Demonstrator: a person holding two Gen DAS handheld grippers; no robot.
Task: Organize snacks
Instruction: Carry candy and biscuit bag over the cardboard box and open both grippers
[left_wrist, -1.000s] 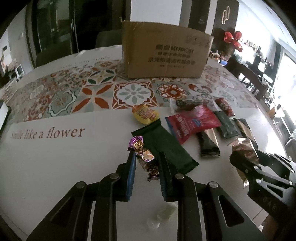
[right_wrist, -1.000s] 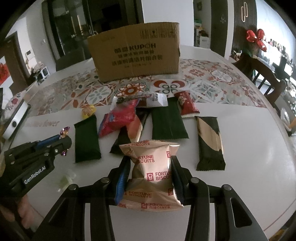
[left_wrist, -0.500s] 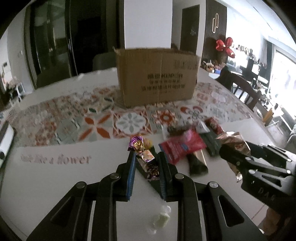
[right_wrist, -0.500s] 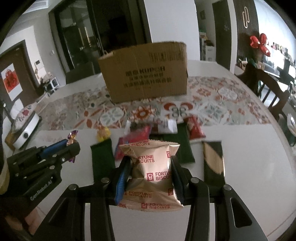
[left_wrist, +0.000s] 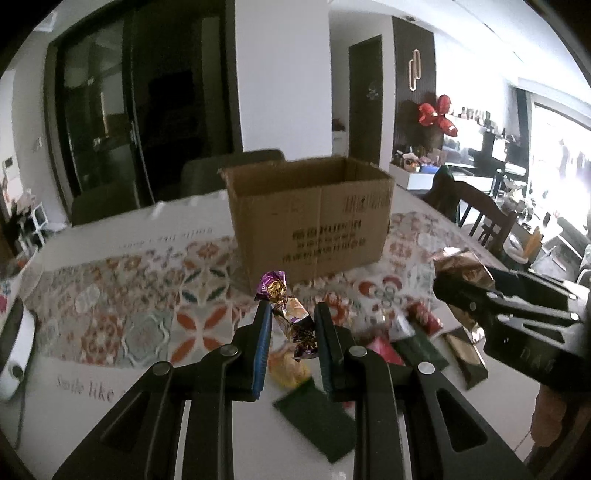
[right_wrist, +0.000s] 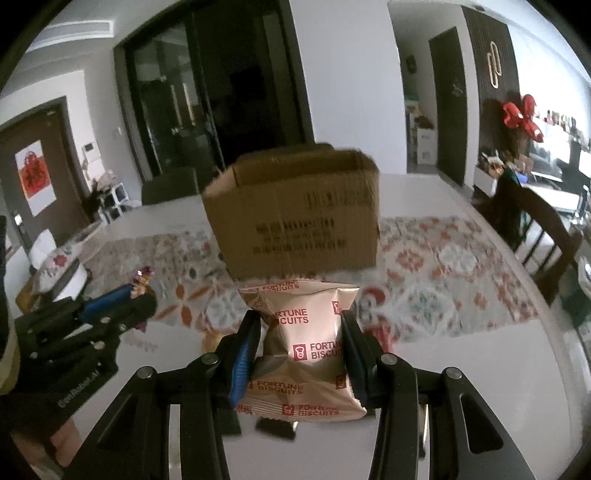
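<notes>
My left gripper (left_wrist: 291, 314) is shut on a purple-and-gold foil candy (left_wrist: 290, 315), held well above the table. My right gripper (right_wrist: 299, 325) is shut on a tan Fortune Biscuits packet (right_wrist: 306, 347), also lifted clear of the table. An open brown cardboard box (left_wrist: 310, 218) stands ahead on the patterned table runner; in the right wrist view the box (right_wrist: 295, 218) is straight in front. The right gripper (left_wrist: 461, 291) with its packet shows at the right of the left wrist view. The left gripper (right_wrist: 136, 295) with the candy shows at the left of the right wrist view.
Several snack packets lie on the white table below: a dark green one (left_wrist: 314, 421), a red one (left_wrist: 380, 349), a yellow candy (left_wrist: 288, 369). A white device (left_wrist: 11, 350) sits at the left edge. Dark wooden chairs (right_wrist: 535, 229) stand at the right.
Both grippers have risen with their snacks and tilted up, so the box's open top now shows. The packets left on the table have dropped toward the bottom of both views.
</notes>
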